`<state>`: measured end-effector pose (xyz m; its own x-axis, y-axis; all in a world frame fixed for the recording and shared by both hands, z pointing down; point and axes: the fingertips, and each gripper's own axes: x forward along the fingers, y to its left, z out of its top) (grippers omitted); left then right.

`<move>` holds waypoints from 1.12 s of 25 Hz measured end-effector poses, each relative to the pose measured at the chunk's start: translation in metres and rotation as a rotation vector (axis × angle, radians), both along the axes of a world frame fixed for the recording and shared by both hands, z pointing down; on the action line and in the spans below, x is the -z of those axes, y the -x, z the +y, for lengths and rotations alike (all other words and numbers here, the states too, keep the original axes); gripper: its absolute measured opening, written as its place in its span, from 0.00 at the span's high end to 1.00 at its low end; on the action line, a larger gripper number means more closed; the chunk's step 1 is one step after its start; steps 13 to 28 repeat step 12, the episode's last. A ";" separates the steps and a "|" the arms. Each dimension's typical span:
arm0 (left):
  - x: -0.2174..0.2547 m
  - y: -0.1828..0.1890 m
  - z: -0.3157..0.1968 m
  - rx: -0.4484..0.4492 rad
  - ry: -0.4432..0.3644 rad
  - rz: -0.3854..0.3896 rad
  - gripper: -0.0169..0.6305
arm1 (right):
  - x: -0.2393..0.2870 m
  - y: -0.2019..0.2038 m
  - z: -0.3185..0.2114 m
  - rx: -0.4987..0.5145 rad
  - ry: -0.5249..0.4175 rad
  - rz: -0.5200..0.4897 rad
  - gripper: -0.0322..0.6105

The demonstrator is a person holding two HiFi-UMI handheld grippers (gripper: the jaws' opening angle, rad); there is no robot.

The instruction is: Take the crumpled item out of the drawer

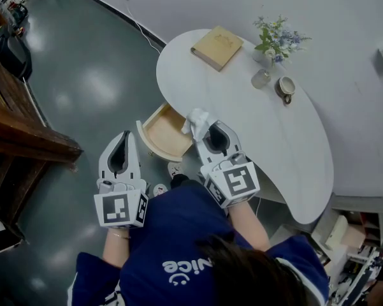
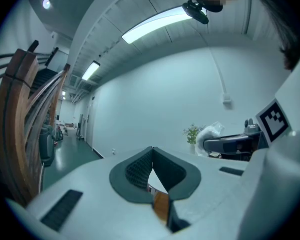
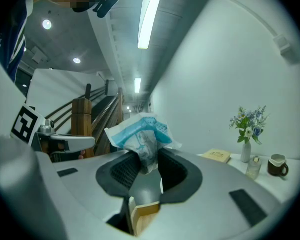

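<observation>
My right gripper (image 1: 208,127) is shut on the crumpled item (image 1: 197,121), a white and light-blue wad of plastic wrapper. It holds the item in the air above the right end of the open wooden drawer (image 1: 168,132), at the edge of the white table (image 1: 287,152). In the right gripper view the crumpled item (image 3: 140,134) sticks up out of the pinched pads of my right gripper (image 3: 146,160). My left gripper (image 1: 125,135) hovers left of the drawer over the floor. In its own view my left gripper (image 2: 151,150) has its tips together with nothing between them.
On the table stand a tan book (image 1: 216,47), a vase of flowers (image 1: 275,42), a small glass (image 1: 260,79) and a dark cup (image 1: 285,88). A wooden stair rail (image 1: 25,136) runs along the left. A low shelf (image 1: 354,225) stands at the lower right.
</observation>
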<state>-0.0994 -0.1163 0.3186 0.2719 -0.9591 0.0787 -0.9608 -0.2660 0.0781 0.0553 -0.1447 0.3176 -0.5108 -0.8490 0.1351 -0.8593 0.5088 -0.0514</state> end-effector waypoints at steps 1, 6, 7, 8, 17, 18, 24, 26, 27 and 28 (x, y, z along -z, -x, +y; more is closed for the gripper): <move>0.000 -0.001 0.000 -0.002 0.001 0.000 0.97 | -0.001 0.000 0.000 0.004 -0.002 0.000 0.78; -0.001 -0.002 0.001 -0.004 0.007 0.013 0.97 | -0.002 0.000 0.003 0.019 -0.014 -0.001 0.78; -0.002 -0.002 0.002 -0.004 0.007 0.013 0.97 | -0.002 -0.001 0.004 0.012 -0.009 0.000 0.78; -0.002 -0.003 0.003 -0.003 0.007 0.013 0.97 | -0.002 -0.001 0.004 0.007 -0.005 0.001 0.78; -0.002 -0.003 0.003 0.000 0.003 0.012 0.97 | -0.004 -0.003 0.006 0.020 -0.017 0.011 0.78; -0.002 -0.003 0.003 0.000 0.003 0.012 0.97 | -0.004 -0.003 0.006 0.020 -0.017 0.011 0.78; -0.002 -0.003 0.003 0.000 0.003 0.012 0.97 | -0.004 -0.003 0.006 0.020 -0.017 0.011 0.78; -0.002 -0.003 0.003 0.000 0.003 0.012 0.97 | -0.004 -0.003 0.006 0.020 -0.017 0.011 0.78; -0.002 -0.003 0.003 0.000 0.003 0.012 0.97 | -0.004 -0.003 0.006 0.020 -0.017 0.011 0.78; -0.002 -0.003 0.003 0.000 0.003 0.012 0.97 | -0.004 -0.003 0.006 0.020 -0.017 0.011 0.78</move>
